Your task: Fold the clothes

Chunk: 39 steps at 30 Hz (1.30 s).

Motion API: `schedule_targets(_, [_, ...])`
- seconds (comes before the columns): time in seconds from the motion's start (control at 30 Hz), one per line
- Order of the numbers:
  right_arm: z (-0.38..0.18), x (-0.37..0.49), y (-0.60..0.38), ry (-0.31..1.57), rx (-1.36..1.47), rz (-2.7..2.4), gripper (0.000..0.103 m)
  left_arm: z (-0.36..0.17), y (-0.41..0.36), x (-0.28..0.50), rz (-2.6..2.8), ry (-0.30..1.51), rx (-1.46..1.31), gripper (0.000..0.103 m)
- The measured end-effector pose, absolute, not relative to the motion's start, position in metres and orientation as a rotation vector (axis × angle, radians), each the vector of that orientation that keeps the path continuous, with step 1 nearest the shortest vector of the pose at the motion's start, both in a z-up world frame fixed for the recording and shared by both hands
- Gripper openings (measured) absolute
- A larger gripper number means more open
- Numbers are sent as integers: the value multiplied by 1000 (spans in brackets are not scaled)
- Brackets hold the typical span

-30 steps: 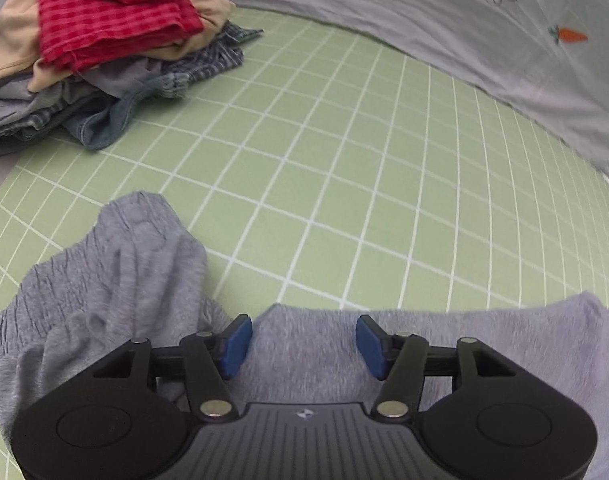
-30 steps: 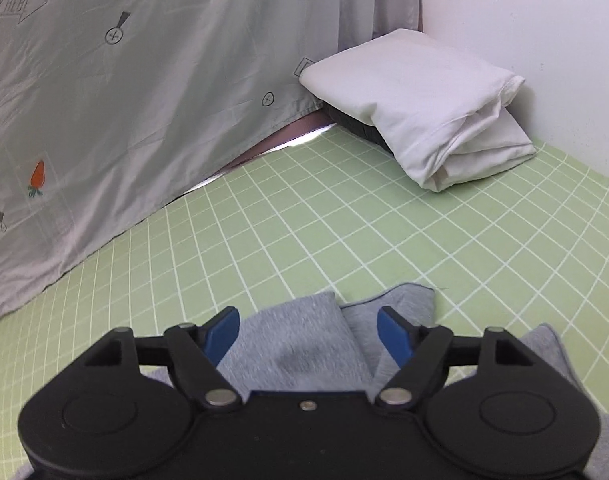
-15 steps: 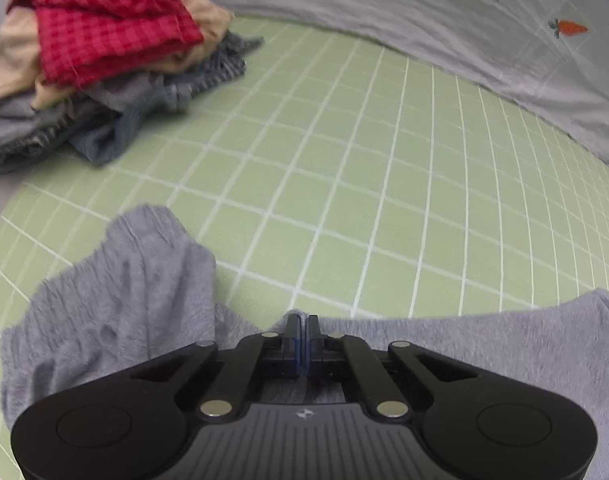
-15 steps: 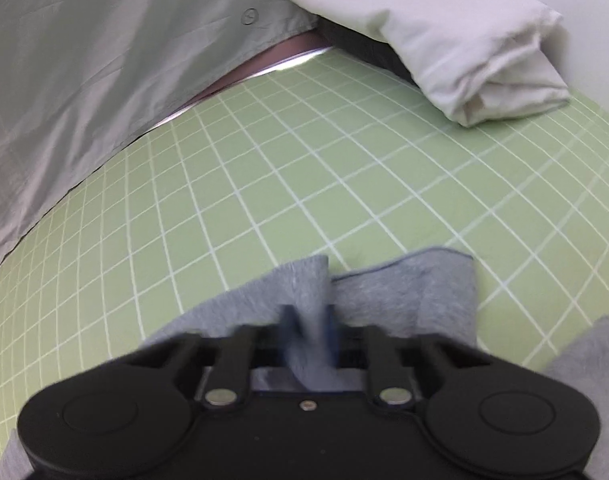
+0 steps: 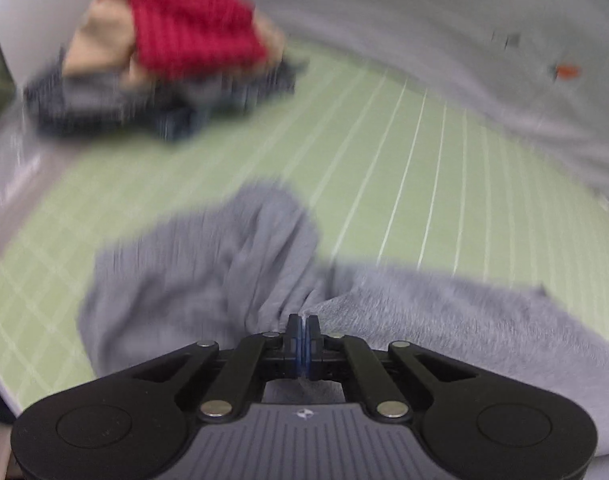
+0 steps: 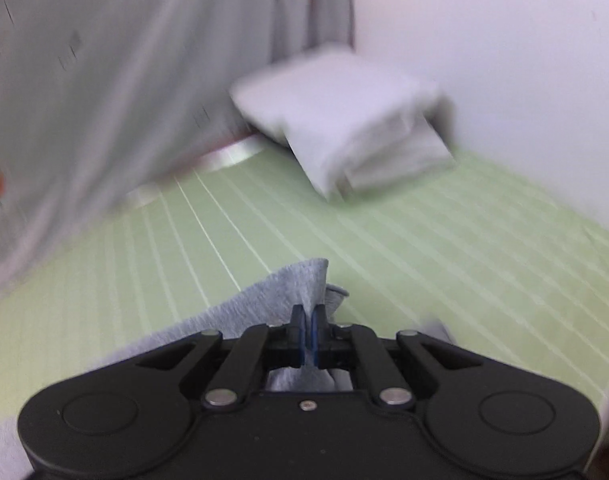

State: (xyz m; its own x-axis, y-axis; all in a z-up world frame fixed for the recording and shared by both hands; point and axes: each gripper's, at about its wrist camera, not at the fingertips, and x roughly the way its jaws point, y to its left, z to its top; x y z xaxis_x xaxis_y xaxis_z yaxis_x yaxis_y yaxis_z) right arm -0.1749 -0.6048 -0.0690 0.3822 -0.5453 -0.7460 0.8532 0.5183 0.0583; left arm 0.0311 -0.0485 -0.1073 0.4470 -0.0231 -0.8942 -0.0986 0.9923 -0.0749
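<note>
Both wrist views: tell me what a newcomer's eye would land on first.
In the left wrist view, the bright red checked cloth topping the heap of unfolded clothes at the upper left stands out against the pale green gridded mat. Nearer, the soft grey knitted garment is pinched by the left gripper and by the right gripper. In the right wrist view, a folded white sheet sits by the back wall.

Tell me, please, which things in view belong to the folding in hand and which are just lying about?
In hand: grey garment, pinched by left gripper and right gripper.
Lying about: clothes pile, white folded bedding, grey sheet, green grid mat.
</note>
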Motion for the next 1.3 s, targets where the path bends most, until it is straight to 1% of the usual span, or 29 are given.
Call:
schedule_targets(0.07, [-89,-181,-597,819,448,-947,4,-125,-48,25,46,1175,-127,2])
schedule_targets(0.23, [-92,-183,-595,810,452,-942,4,-106,-48,31,6,1091,-135,8])
schedule_targets(0.3, [-86,-178,-599,786,465,-939,5,-96,-52,39,-9,1044,-115,20])
schedule_targets(0.33, [-84,-176,-600,777,468,-938,5,-92,-54,44,-12,1021,-105,22])
schedule_targets(0.43, [-81,-169,-600,763,468,-933,5,-91,-62,67,10,998,-65,35])
schedule_targets(0.5, [-80,-165,-598,765,460,-931,6,-94,-68,83,17,994,-38,51])
schedule_targets(0.57, [-81,-162,-598,769,453,-929,7,-102,-71,97,15,1025,-16,58])
schedule_targets(0.6, [-81,-161,-598,769,455,-931,7,-107,-73,103,20,1040,1,59])
schedule_targets(0.7, [-80,-163,-601,764,473,-935,8,-121,-77,114,73,1077,81,58])
schedule_targets(0.73, [-80,-164,-603,761,482,-935,8,-125,-75,115,95,1082,91,56])
schedule_targets(0.77, [-80,-164,-604,760,487,-932,8,-128,-73,116,114,1088,99,39])
schedule_targets(0.8, [-80,-164,-605,760,487,-929,7,-130,-69,116,112,1093,82,31])
schedule_targets(0.83, [-79,-163,-606,759,480,-925,6,-126,-63,115,117,1083,53,27])
schedule_targets(0.87, [-77,-161,-607,756,466,-921,6,-122,-57,114,121,1073,23,21])
schedule_targets(0.9, [-73,-159,-607,746,451,-914,5,-118,-51,114,128,1061,-7,18])
schedule_targets(1.0, [-51,-137,-614,689,372,-896,4,-86,-26,114,187,976,-98,17])
schedule_targets(1.13, [-15,-94,-628,601,228,-864,3,-37,16,124,242,810,-289,17])
schedule_targets(1.27, [27,-23,-653,464,83,-847,3,-23,31,152,221,659,-421,18])
schedule_targets(1.3, [36,-4,-660,420,72,-849,3,-20,34,159,215,625,-447,22])
